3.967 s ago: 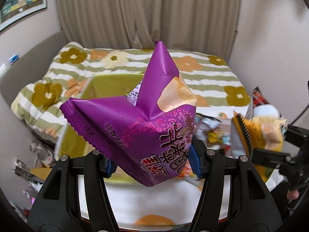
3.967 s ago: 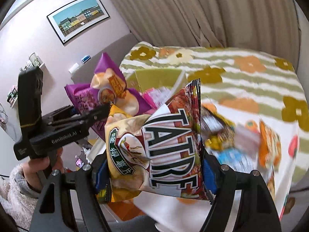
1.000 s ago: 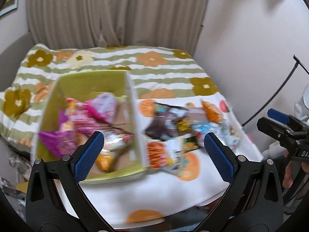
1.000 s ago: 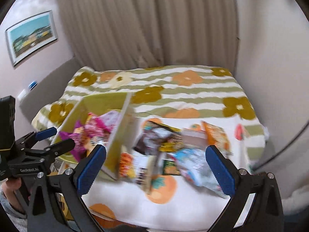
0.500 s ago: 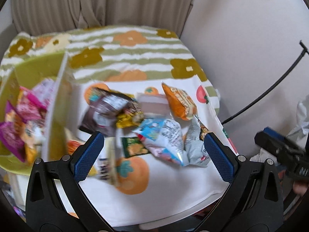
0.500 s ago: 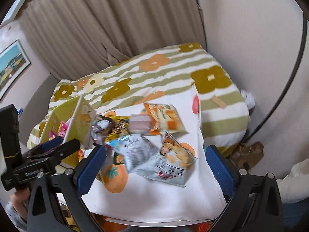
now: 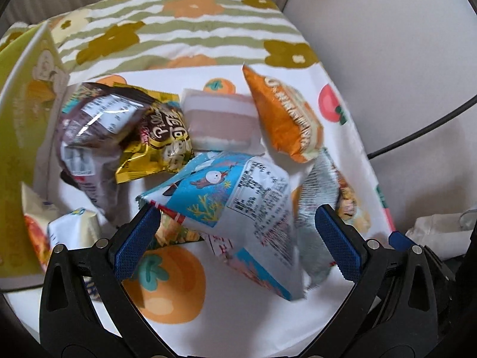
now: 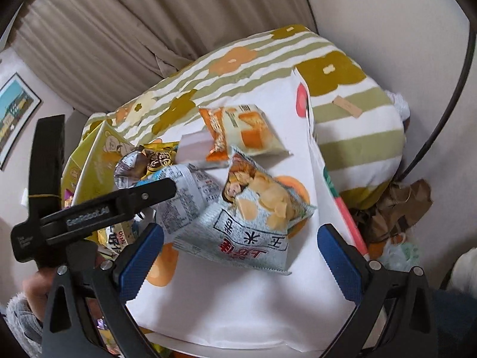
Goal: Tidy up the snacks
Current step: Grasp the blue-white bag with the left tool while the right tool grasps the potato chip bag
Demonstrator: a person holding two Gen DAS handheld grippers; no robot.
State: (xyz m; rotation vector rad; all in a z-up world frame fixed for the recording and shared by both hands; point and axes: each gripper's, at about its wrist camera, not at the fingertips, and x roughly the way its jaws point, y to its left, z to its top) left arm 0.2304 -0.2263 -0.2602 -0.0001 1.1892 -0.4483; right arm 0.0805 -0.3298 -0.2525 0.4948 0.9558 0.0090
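Blue pads spread wide on both my left gripper and right gripper, nothing held. Left frames the blue snack bag on the cloth; I'd pinch its puffy middle, not the slippery seam.

Right gripper wide open above grey chip bag (empty-jawed), orange packet beyond — left gripper alongside

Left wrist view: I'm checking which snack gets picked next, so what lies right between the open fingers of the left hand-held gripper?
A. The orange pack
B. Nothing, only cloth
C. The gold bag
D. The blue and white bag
D: the blue and white bag lies between the spread fingers of the left hand-held gripper, not yet gripped.
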